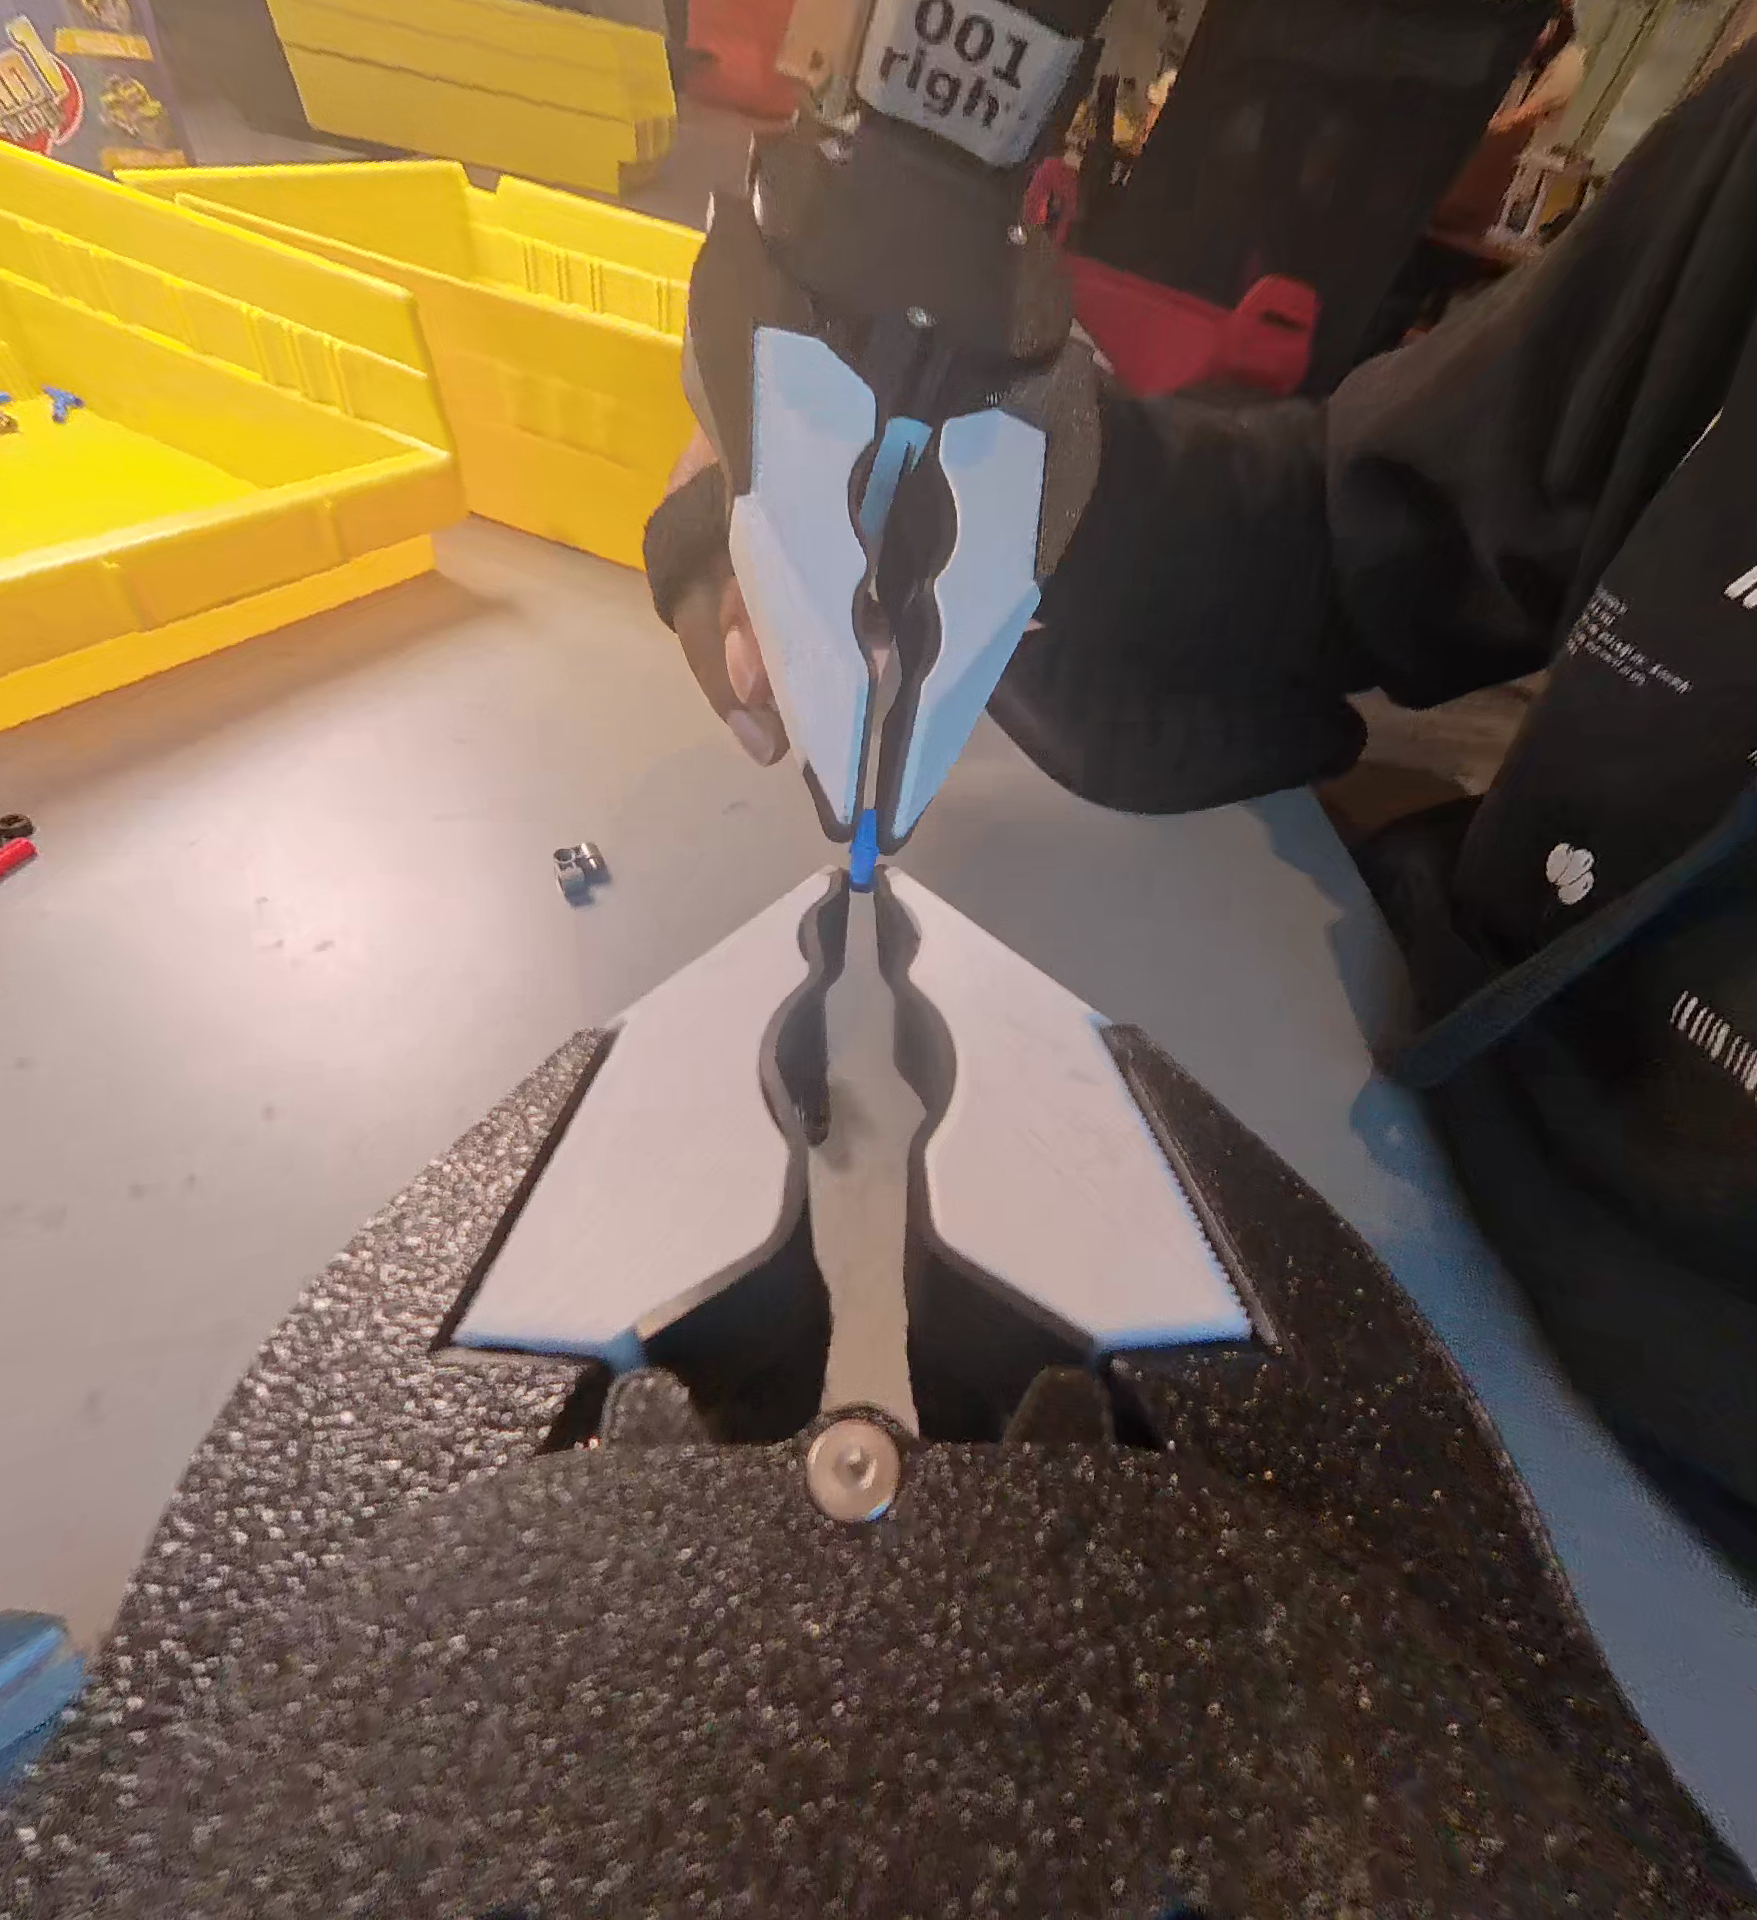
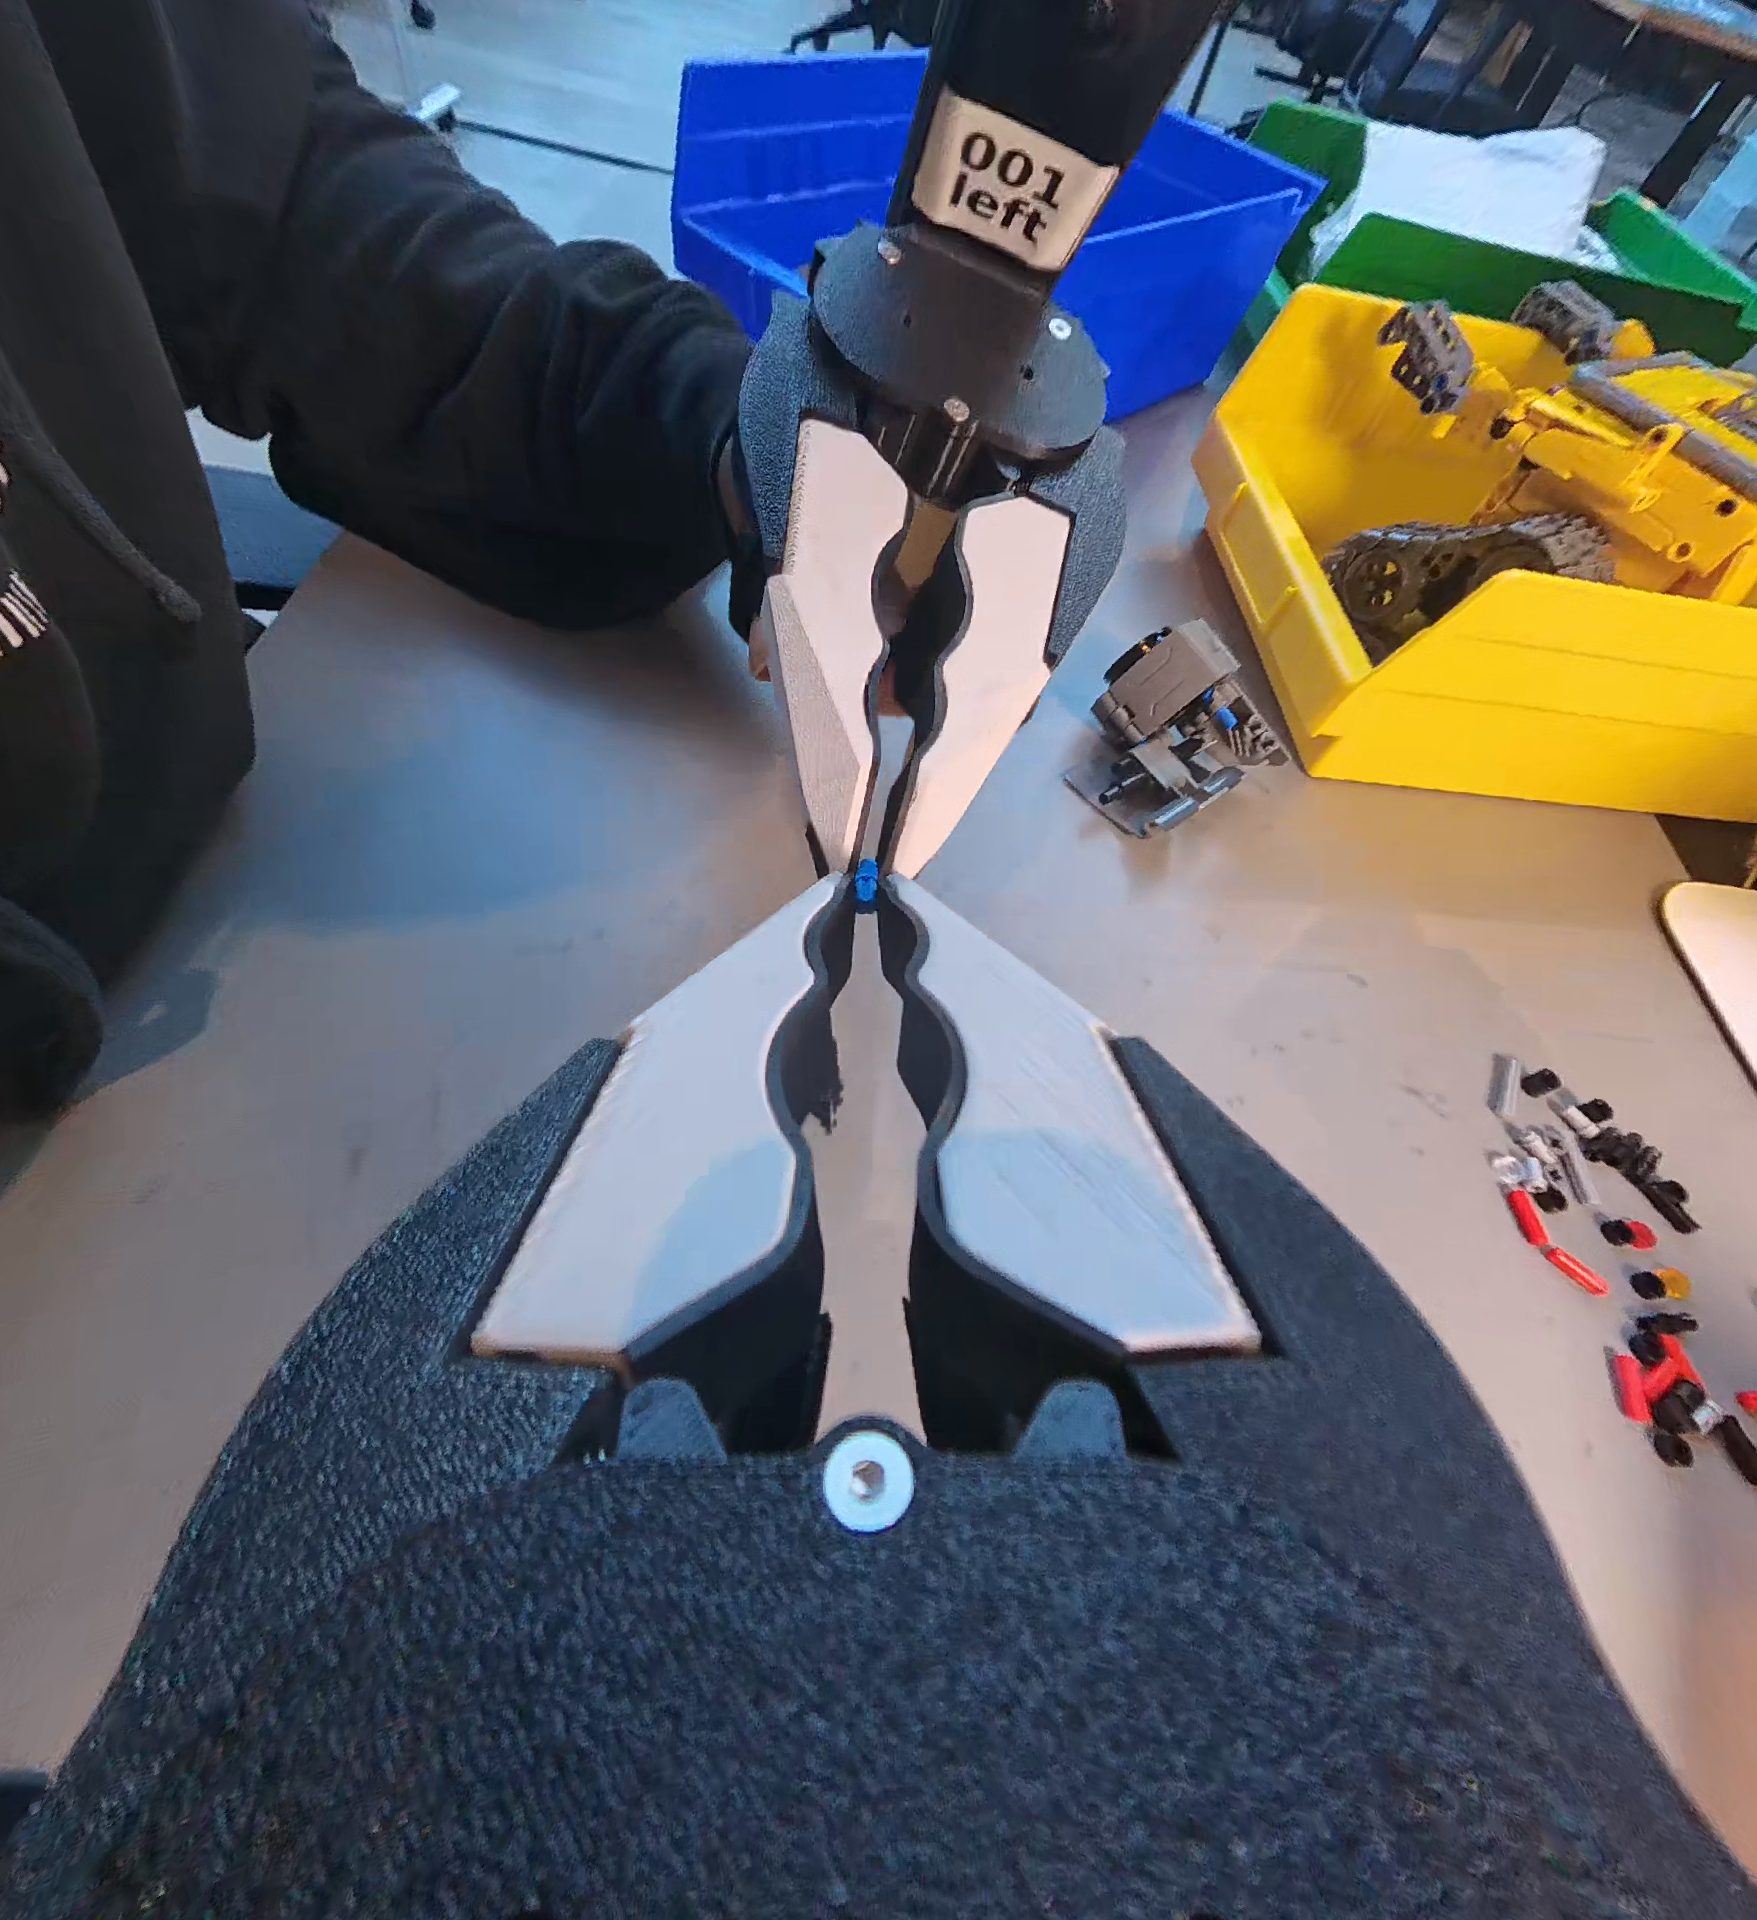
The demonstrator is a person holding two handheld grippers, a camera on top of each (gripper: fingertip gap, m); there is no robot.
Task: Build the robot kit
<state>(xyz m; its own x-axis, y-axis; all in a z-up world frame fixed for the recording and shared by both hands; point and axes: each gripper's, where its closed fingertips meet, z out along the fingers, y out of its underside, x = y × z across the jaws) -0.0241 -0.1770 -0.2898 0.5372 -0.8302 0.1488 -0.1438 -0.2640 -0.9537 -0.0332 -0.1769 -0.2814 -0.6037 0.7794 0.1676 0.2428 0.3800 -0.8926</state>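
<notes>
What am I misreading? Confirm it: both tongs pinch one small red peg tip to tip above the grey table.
The colour is wrong. The peg is blue, not red, as both wrist views show. The rest stands: left tongs and right tongs pinch it tip to tip above the grey table.

Glossy yellow plastic bin point(image 1: 230, 499), smooth matt grey table point(image 1: 282, 1039), rough-grained black tool point(image 1: 862, 883) housing.
</notes>
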